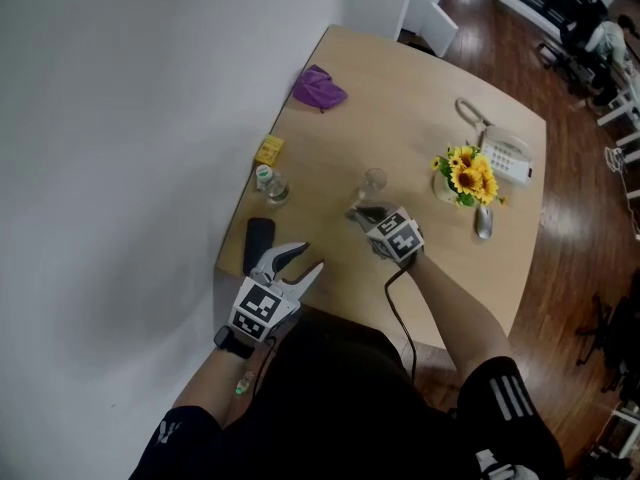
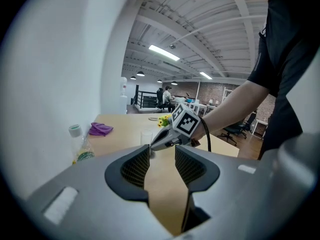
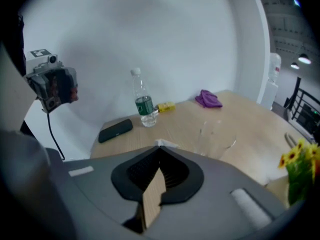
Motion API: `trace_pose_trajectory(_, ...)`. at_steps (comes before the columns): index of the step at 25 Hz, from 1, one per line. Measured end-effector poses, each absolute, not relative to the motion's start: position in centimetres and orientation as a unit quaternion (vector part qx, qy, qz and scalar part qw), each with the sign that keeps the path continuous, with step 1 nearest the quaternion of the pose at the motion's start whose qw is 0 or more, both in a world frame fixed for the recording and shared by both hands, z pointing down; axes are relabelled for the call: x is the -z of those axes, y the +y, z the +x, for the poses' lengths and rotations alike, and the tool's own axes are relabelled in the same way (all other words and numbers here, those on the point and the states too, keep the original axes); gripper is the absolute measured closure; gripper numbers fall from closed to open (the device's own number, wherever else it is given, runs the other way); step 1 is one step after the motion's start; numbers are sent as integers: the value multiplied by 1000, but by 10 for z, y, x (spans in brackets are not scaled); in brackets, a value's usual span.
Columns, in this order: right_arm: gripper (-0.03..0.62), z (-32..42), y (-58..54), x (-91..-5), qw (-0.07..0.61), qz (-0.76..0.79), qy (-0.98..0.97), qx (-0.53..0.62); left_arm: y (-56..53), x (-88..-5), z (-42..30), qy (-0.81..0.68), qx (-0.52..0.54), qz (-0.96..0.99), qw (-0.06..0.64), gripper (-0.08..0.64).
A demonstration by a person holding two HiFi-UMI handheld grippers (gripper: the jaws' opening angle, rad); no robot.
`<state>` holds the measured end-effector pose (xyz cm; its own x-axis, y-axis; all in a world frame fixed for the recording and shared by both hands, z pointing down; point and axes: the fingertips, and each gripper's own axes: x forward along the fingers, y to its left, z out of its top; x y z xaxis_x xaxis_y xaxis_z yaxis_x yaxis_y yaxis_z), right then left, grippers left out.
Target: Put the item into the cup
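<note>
A clear glass cup (image 1: 374, 181) stands upright near the middle of the wooden table (image 1: 440, 268). My right gripper (image 1: 352, 214) is low over the table just in front of the cup, its jaws pressed together. In the right gripper view a small white item (image 3: 163, 143) pokes out at the tips of the right gripper (image 3: 161, 151), and the cup (image 3: 210, 136) stands a little ahead to the right. My left gripper (image 1: 300, 263) hovers at the table's near left edge, open and empty. The left gripper view looks past the left gripper (image 2: 162, 156) at the right gripper (image 2: 154, 145) and the cup (image 2: 145, 136).
A small water bottle (image 1: 270, 183), a black case (image 1: 259, 241) and a yellow packet (image 1: 268, 149) lie along the left edge by the white wall. A purple cloth (image 1: 318, 88) is at the far corner. Sunflowers (image 1: 468, 176), a white telephone (image 1: 505, 155) and a mouse (image 1: 484, 221) sit on the right.
</note>
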<state>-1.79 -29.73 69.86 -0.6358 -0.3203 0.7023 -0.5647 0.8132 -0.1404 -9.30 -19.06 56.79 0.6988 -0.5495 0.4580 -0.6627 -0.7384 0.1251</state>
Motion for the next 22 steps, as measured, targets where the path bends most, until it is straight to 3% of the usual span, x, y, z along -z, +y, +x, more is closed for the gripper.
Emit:
trace_pose_trajectory(9,584,17,-349,-610,344,312,-879,-110,-202,-559,-72,-303,-192,926,118,405)
trace_pose_trajectory(22,583,32,-377,-673,420,337,-835,-111,-192,-564,-77,-305,-201,922,126,405)
